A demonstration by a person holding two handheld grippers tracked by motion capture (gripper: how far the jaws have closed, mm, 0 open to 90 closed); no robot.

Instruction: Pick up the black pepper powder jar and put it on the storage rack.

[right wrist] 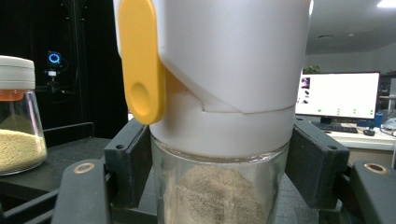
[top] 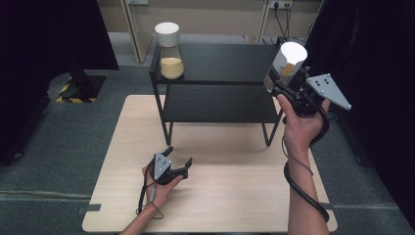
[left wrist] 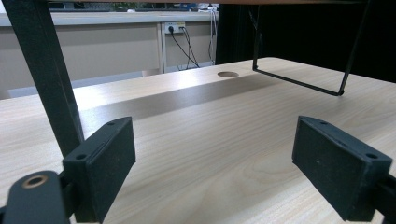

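Fingers of the right gripper clamp the glass body of a jar just under its white lid, one pad on each side; in the right gripper view the jar takes up the centre, with a yellow tab on the lid at upper left and pale brown powder in the glass. In the high view this jar is held in the air at upper right, tilted, beside the right end of a black shelf. A second jar with yellow grains stands upright on the shelf top, upper centre-left, well apart from the held one. Left gripper rests low at centre-bottom over the wooden surface, its fingers spread wide with nothing between them.
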